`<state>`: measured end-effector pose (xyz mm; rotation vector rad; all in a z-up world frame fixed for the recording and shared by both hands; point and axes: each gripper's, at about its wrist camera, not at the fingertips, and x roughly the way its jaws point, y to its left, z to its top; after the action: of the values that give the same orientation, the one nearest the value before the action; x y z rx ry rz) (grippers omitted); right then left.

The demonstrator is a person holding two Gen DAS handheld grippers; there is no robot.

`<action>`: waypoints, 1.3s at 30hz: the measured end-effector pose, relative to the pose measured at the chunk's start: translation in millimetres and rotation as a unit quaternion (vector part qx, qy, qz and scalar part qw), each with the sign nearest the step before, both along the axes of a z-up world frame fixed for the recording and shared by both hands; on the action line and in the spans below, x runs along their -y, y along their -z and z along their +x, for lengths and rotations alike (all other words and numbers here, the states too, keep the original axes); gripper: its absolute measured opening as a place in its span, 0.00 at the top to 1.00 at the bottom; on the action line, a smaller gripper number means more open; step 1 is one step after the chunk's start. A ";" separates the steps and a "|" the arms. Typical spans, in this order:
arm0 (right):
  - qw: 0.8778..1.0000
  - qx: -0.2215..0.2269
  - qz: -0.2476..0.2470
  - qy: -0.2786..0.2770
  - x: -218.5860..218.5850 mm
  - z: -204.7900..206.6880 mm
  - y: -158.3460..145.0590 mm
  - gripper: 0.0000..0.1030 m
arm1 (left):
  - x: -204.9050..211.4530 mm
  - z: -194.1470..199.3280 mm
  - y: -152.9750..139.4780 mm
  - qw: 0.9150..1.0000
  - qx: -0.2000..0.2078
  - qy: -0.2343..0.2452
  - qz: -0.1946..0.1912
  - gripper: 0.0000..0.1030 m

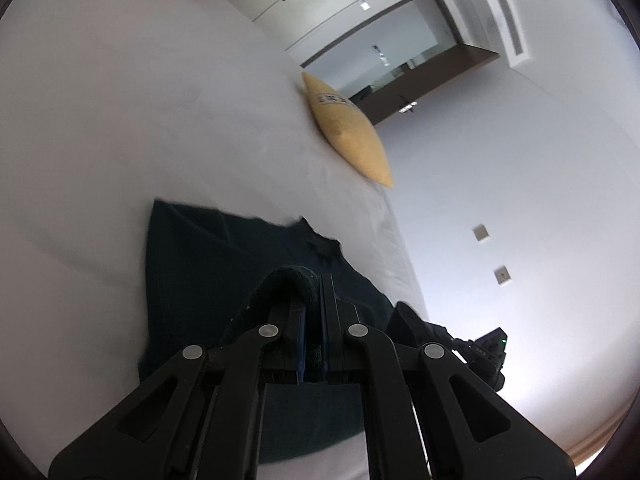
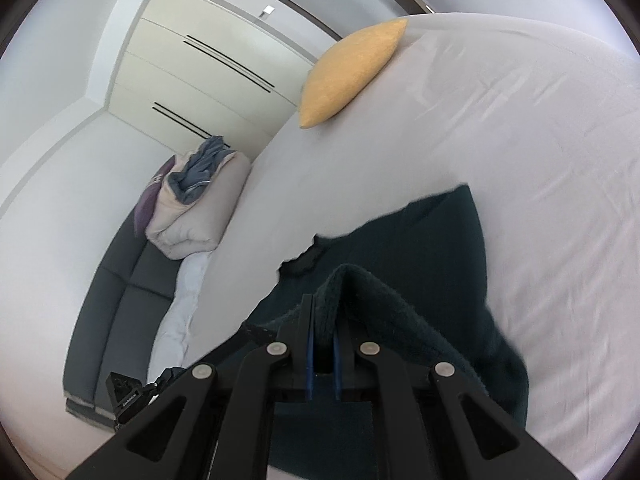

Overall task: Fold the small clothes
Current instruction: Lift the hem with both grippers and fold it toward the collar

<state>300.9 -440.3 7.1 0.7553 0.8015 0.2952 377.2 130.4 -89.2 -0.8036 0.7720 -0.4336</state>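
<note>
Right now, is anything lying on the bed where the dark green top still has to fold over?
Nothing visible. Both grippers, left and right, pinch the dark green top; the yellow cushion sits well beyond it.

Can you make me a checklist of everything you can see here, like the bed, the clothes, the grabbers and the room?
Surface: white bed sheet, lightly wrinkled.
Job's things: dark green knitted garment lying on the sheet, near edge lifted.
Clutter: yellow cushion at the bed's far edge; beige bundled duvet with grey-blue cloth on top.
Grippers: left gripper and right gripper, jaws of each shut on a fold of the garment.
Cables: nothing seen.
Surroundings: cream wardrobe doors, dark grey sofa, white walls.
</note>
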 end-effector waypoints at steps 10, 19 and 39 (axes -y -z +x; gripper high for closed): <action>0.997 -0.059 -0.017 0.036 12.7 94.0 46.8 0.80 | -8.6 105.2 70.3 0.996 -0.074 -0.052 -0.002 0.93; 0.994 -0.023 -0.045 0.095 35.1 69.4 43.9 0.29 | -34.3 96.6 78.9 0.994 -0.090 -0.065 -0.009 0.16; 0.986 -0.037 -0.159 0.018 12.5 -47.6 41.3 0.33 | 22.2 -15.2 90.9 0.991 -0.067 0.054 0.103 0.28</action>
<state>253.3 -452.9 -34.2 0.4814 0.8797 0.1028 362.1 108.2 -180.1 -0.6034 0.9727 -0.3915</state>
